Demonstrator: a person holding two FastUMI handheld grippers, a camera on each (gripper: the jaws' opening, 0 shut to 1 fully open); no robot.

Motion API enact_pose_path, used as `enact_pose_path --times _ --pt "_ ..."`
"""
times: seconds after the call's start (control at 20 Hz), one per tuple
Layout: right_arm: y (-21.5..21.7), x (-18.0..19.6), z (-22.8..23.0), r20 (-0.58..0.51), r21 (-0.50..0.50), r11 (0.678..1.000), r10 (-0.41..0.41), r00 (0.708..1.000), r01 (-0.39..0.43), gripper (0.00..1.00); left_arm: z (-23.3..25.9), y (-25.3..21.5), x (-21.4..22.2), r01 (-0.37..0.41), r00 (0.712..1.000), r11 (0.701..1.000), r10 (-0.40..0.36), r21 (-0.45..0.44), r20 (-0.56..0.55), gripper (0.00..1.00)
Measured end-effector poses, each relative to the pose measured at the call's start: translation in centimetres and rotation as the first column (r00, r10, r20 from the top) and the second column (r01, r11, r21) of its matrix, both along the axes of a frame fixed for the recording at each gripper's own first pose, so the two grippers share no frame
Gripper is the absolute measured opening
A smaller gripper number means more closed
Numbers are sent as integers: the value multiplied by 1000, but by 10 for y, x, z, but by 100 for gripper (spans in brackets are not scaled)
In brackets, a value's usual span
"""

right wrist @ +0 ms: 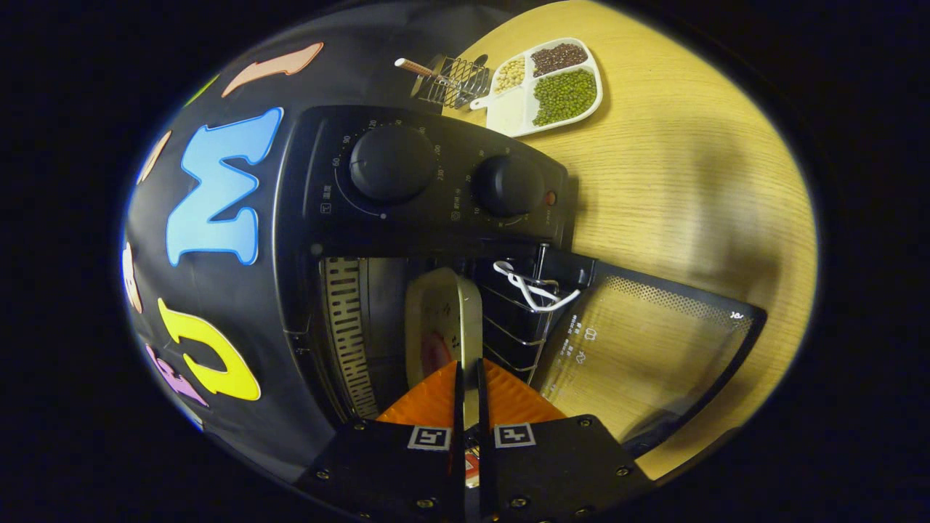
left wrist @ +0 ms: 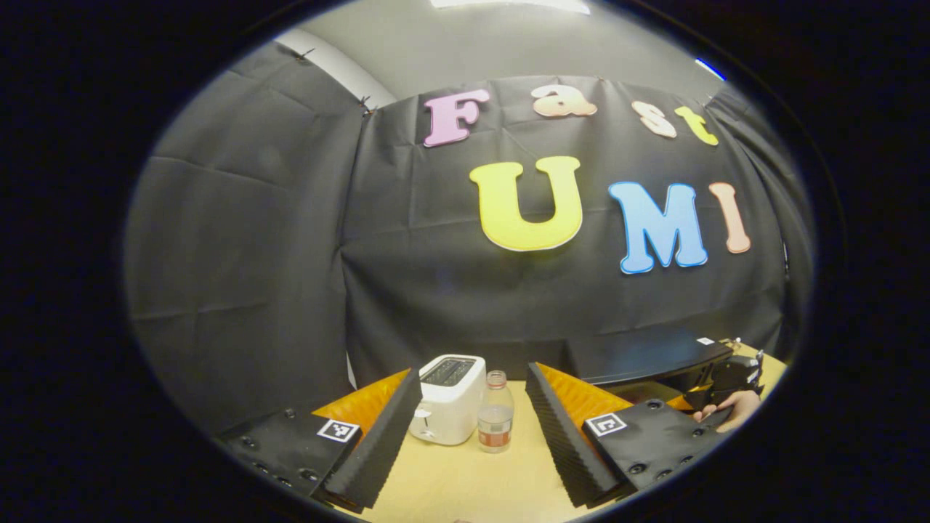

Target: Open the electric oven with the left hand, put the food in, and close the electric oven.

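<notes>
In the right gripper view the black electric oven (right wrist: pixel 436 189) appears turned on its side, with its glass door (right wrist: pixel 654 349) swung fully open over the table. My right gripper (right wrist: pixel 469 367) is shut on the rim of a cream plate (right wrist: pixel 443 312) carrying something red (right wrist: pixel 436 350). The plate reaches into the oven cavity next to the wire rack (right wrist: pixel 517 319). My left gripper (left wrist: pixel 474 378) is open and holds nothing, off to the left of the oven's top (left wrist: pixel 654 356). A hand (left wrist: pixel 734 408) with the other gripper (left wrist: pixel 730 378) is at that oven's front.
A white toaster (left wrist: pixel 449 399) and a small clear bottle (left wrist: pixel 496 412) stand on the wooden table (left wrist: pixel 465 479) ahead of my left gripper. Beyond the oven lie a divided white tray of beans (right wrist: pixel 552 83) and a wire basket with a wooden handle (right wrist: pixel 450 80).
</notes>
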State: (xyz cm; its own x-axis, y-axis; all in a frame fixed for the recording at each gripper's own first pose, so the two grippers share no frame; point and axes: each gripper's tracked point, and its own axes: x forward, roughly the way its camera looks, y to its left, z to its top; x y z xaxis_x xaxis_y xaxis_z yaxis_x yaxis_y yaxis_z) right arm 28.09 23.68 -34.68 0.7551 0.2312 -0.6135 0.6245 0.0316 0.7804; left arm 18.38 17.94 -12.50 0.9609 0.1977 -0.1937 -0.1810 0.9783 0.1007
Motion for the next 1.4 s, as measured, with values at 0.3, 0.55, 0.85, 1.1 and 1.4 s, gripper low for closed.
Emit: enact_pose_path --times 0.3,0.55,0.85,1.1,1.4 --pt "29 6 14 63 96 995 14 998 -20 13 -6 7 7 -1 1000 1000 1 -5 -3 100" --pt "28 -7 34 126 74 991 101 987 -111 87 -6 -13 8 24 1000 999 -24 -46 9 97" --pt "3 -40 61 201 -115 960 273 941 -255 97 -10 -44 1 56 998 995 -56 -80 2 97" --pt "-29 -67 87 251 -326 889 410 877 -323 97 -28 -83 -6 95 994 988 -100 -120 -35 97" --pt "-69 -96 115 271 -548 767 541 796 -334 97 -57 -137 -13 166 980 974 -181 -157 -85 100"
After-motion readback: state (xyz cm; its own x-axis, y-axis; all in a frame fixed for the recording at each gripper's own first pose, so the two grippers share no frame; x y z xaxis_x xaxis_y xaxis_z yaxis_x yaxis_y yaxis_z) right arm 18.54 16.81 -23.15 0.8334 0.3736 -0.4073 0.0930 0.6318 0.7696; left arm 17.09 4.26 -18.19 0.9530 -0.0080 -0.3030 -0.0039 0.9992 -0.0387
